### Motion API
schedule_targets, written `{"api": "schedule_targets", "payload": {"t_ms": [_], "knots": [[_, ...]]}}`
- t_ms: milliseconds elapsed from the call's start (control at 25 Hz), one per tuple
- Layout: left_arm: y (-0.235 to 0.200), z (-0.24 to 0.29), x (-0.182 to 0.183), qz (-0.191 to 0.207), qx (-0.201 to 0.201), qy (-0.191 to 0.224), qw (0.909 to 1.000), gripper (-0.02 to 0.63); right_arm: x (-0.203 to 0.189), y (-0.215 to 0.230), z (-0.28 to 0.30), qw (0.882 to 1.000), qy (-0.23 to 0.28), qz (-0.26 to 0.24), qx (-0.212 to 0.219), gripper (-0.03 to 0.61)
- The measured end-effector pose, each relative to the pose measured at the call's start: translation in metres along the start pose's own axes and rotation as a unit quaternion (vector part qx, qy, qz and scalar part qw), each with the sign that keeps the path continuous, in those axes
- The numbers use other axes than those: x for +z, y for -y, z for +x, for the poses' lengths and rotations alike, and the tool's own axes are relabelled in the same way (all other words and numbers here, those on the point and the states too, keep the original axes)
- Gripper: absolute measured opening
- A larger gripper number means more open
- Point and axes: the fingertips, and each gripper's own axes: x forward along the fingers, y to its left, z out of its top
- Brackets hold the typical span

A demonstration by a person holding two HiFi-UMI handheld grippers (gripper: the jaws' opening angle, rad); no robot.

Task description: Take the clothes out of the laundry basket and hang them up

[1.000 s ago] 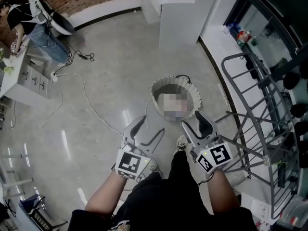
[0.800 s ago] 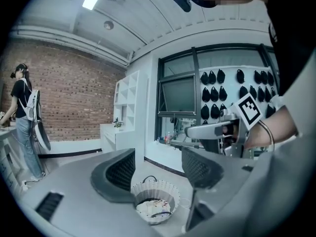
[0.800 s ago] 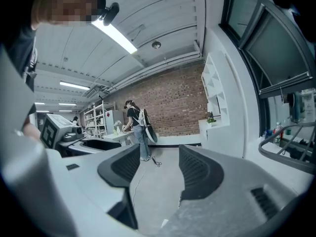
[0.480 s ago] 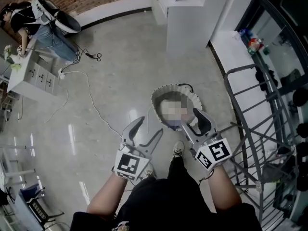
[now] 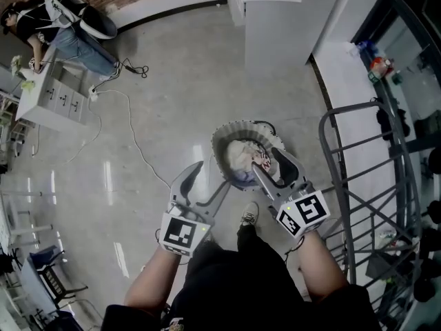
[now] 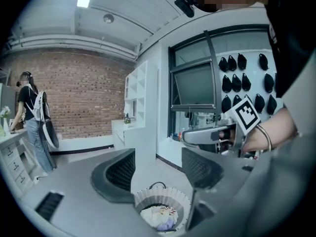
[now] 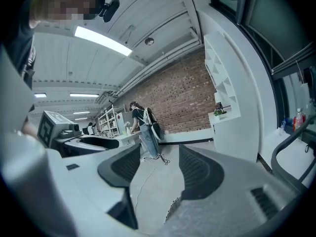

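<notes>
The laundry basket [image 5: 234,127] lies open-mouthed straight ahead of you, free to reach from above. The metal drying rack [image 5: 365,198] crowds in close on your right. To your left the floor [image 5: 158,67] is wide open, crossed only by a thin cable [image 5: 141,158]. A white cabinet [image 5: 275,19] blocks the way beyond the basket.

White pleated laundry basket [image 5: 222,138], pale patterned clothes [image 5: 242,156]

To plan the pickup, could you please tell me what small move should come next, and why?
Probably lower the right gripper into the laundry basket, toward the clothes. It and the left gripper are open and empty, hovering by the basket's near rim, and the clothes lie piled inside.
</notes>
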Motion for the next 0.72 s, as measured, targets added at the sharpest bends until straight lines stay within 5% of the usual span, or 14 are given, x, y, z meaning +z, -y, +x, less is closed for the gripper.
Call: {"api": "schedule_targets", "payload": {"t_ms": [440, 720], "knots": [[0.001, 0.044, 0.001, -0.005, 0.003, -0.016, 0.9999, 0.27, -0.02, 0.045, 0.017, 1.0, -0.009, 0.029, 0.0, 0.253], [-0.007, 0.065, -0.019, 0.006, -0.033, -0.017, 0.9993, 0.27, -0.04, 0.06, 0.032, 0.999, -0.02, 0.024, -0.028, 0.253]]}}
